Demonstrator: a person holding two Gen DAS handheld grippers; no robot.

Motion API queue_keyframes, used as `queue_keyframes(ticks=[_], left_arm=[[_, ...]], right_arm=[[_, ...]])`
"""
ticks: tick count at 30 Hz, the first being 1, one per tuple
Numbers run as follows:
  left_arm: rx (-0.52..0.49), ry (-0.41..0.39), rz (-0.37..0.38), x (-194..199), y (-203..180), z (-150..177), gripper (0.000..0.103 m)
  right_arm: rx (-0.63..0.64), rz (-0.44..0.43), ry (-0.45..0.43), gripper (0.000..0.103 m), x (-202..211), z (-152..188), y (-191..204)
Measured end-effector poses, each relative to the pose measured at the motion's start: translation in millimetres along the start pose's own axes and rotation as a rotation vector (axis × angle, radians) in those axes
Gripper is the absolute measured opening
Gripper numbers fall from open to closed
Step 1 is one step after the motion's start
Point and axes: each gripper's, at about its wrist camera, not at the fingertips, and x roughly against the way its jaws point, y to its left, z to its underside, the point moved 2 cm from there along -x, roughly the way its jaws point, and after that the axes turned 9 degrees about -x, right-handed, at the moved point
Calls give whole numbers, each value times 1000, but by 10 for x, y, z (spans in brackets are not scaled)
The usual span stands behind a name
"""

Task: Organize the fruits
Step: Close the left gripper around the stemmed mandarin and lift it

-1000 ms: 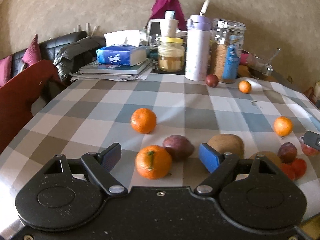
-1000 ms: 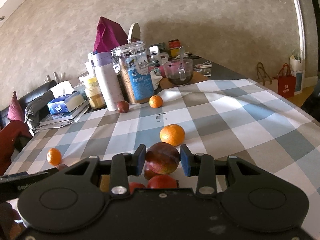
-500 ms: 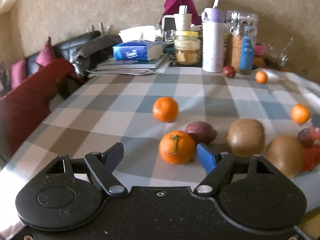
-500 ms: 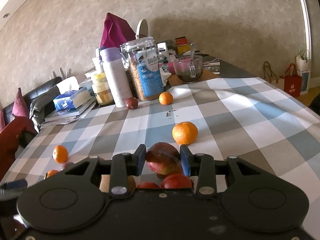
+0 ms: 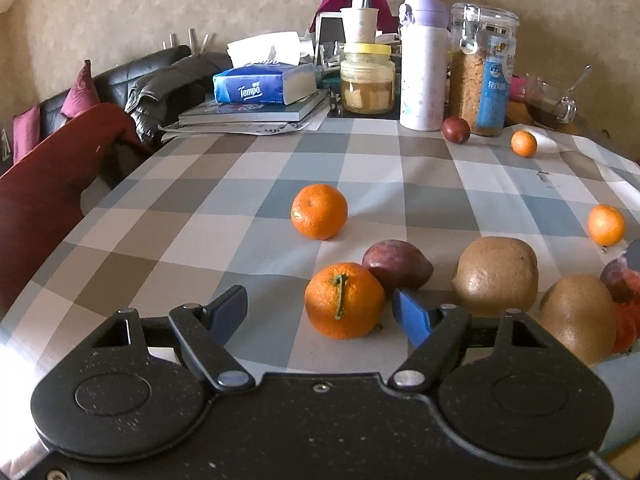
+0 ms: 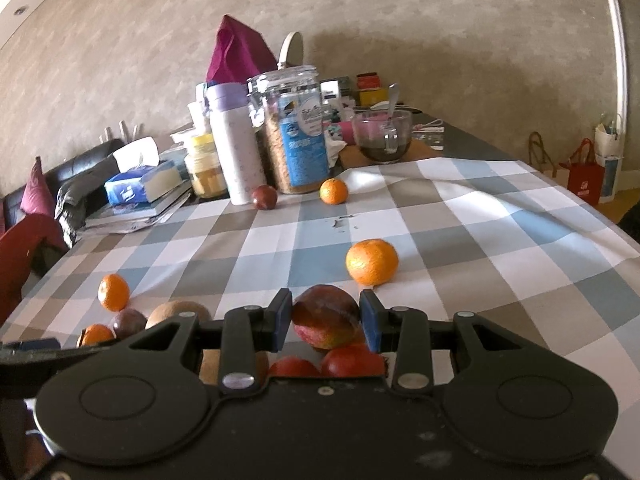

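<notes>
Since a moment ago our left gripper [image 5: 320,312] came closer to the orange [image 5: 344,300], which lies between its wide open fingers. Our right gripper [image 6: 325,318] clamps the red fruit [image 6: 326,316]. We should shift toward 1 o'clock, clear of the plum [image 5: 396,264].

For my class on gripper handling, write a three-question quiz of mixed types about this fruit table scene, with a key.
1. True or false: the left gripper is closed on the stemmed orange.
2. Which fruit sits between the right gripper's fingers? A) kiwi B) red-yellow mango C) orange
3. Fill in: the dark plum near the white bottle stands beside a glass ____ with a blue label.

Key
1. False: its jaws stand wide apart, and the orange rests on the tablecloth.
2. B
3. jar
</notes>
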Motion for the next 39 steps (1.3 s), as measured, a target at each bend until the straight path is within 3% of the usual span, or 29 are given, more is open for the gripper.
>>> queue_keyframes(ticks=[4,8,12,26,39], left_arm=[[29,-3,8,-7,43,0,73],[40,5,81,-39,54,-1,52],[32,-1,58,-23,38,1,51],[103,-20,114,17,135,-4,51],[66,-89,82,131,98,-33,51]], right_arm=[[21,-13,1,39,7,19,43],[24,-12,8,39,-5,30,44],[27,-5,3,39,3,35,41],[28,32,-43,38,44,12,-8],[45,57,-107,38,132,-21,-16]])
